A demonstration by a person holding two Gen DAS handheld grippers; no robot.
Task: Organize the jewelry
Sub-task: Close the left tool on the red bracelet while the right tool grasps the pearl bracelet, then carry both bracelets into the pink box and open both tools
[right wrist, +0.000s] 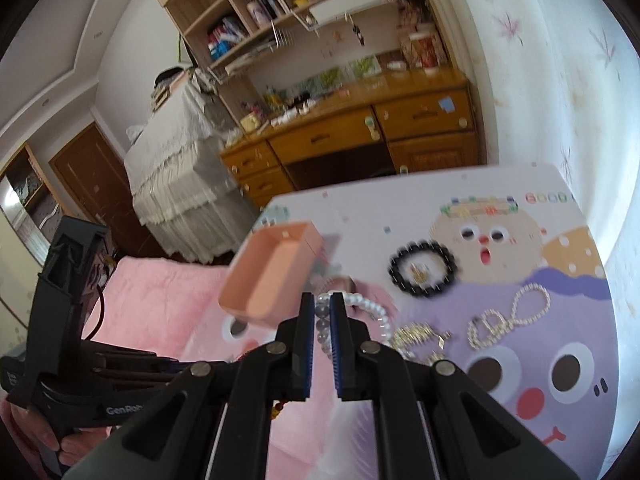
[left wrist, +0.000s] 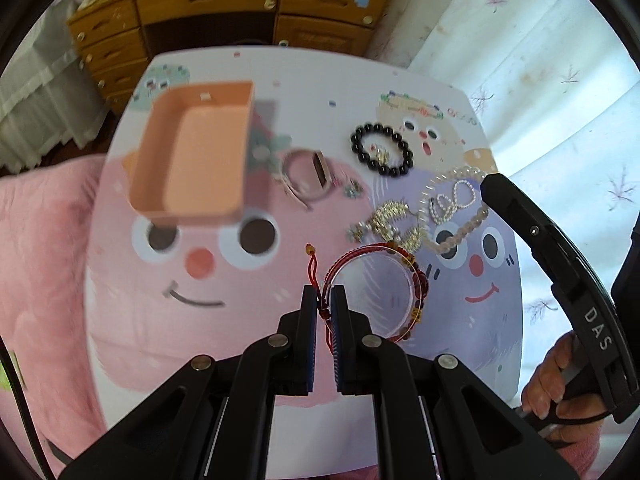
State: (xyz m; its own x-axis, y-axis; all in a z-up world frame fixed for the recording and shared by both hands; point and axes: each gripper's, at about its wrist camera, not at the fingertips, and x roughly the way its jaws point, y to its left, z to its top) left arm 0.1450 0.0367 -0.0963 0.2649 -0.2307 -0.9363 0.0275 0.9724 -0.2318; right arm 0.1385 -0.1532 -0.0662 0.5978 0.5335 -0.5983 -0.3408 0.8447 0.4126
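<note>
My left gripper (left wrist: pixel 324 297) is shut on the red cord bracelet (left wrist: pixel 362 249), which hangs from its fingers above the cartoon-printed tabletop (left wrist: pixel 304 76) together with a clear ring. My right gripper (right wrist: pixel 323 305) is shut on a bracelet of white and grey beads (right wrist: pixel 374 307), lifted off the table. An open peach box (left wrist: pixel 192 152) (right wrist: pixel 272 272) sits at the table's far left. On the table lie a black bead bracelet (left wrist: pixel 382 150) (right wrist: pixel 424 268), pearl loops (left wrist: pixel 452 200) (right wrist: pixel 508 316), a gold clip (left wrist: pixel 394 220) (right wrist: pixel 416 336) and a pale bangle (left wrist: pixel 306 176).
A pink blanket (left wrist: pixel 40 260) lies left of the table. A wooden desk with drawers (left wrist: pixel 240 4) (right wrist: pixel 352 136) stands behind it, and a white flowered curtain (left wrist: pixel 540 60) hangs to the right. The other gripper's black body (left wrist: pixel 560 280) (right wrist: pixel 60 320) shows at each frame's side, held by a hand.
</note>
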